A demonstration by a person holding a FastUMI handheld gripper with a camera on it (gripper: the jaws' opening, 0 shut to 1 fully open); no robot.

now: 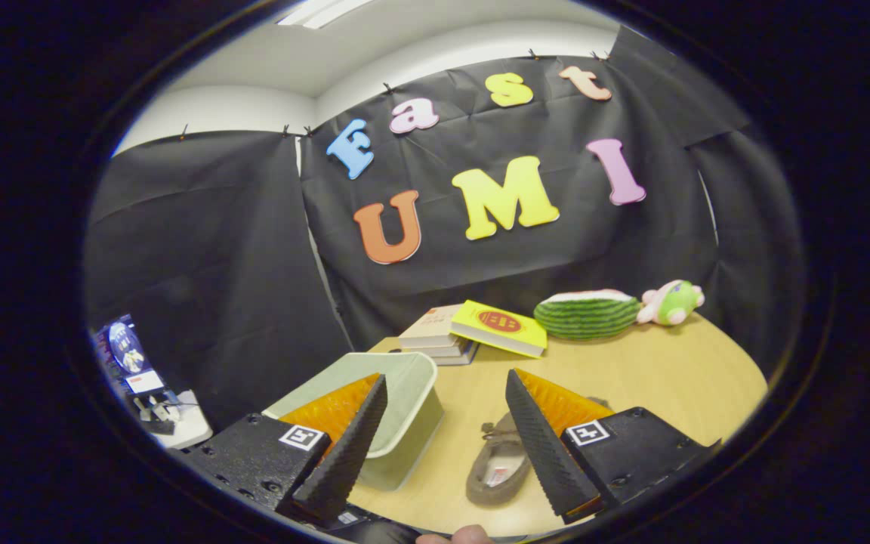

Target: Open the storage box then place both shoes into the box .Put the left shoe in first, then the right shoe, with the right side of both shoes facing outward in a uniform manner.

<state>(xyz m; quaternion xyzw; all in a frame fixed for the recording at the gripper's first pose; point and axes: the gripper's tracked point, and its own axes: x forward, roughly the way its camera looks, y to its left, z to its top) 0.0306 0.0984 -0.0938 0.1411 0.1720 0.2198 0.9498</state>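
The single camera rides on the gripper (pixel 446 385) and looks forward along its two spread fingers, tilted slightly down over the round wooden table (pixel 654 378). It sits close above the near table edge, with the storage box (pixel 412 423) and a shoe (pixel 499 472) just ahead, and faces the booth's cloth wall beyond

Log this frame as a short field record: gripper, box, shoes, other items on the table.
gripper: gripper open, fingers spread wide, holding nothing
storage box: pale green storage box on the table, partly behind the left finger; lid state unclear
shoe: one brown shoe on the table between the fingers, beside the box, opening up
second shoe: cannot tell
beyond the fingers: stack of books, watermelon plush, green and pink plush toy
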